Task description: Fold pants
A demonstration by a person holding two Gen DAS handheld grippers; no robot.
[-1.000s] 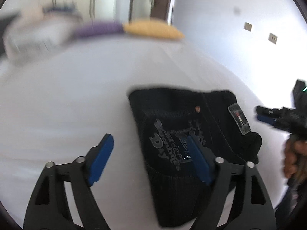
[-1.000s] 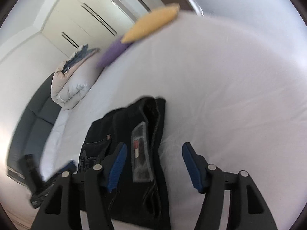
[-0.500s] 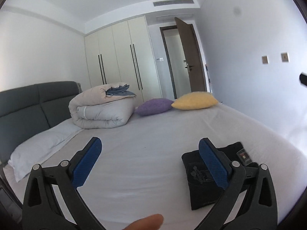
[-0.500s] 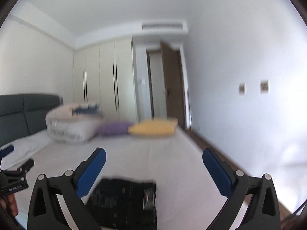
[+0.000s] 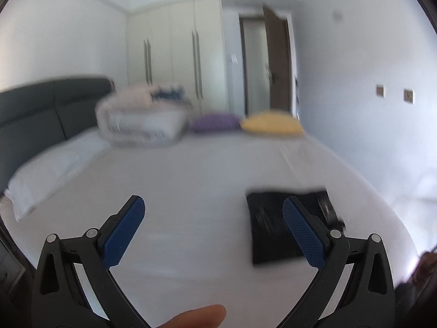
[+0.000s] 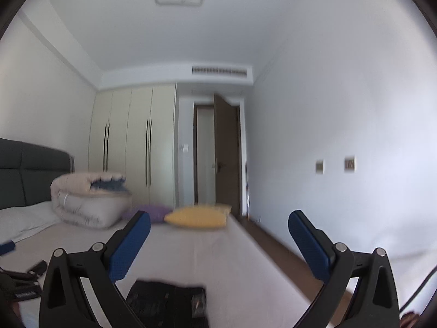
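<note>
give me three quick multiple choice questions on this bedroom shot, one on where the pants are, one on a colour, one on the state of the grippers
1. Where do the black pants lie?
A. flat on the white bed sheet
B. on the rolled duvet
C. in a gripper

2. What colour is the cushion beside the purple cushion?
A. red
B. yellow
C. green

3. How do the left gripper and right gripper stand?
A. both shut on cloth
B. one open, one shut
C. both open, holding nothing

Answers: 1 A, the pants are a folded dark rectangle on the sheet. 2 B, the yellow cushion sits right of the purple one. 3 C, the blue pads are wide apart with nothing between them.
</note>
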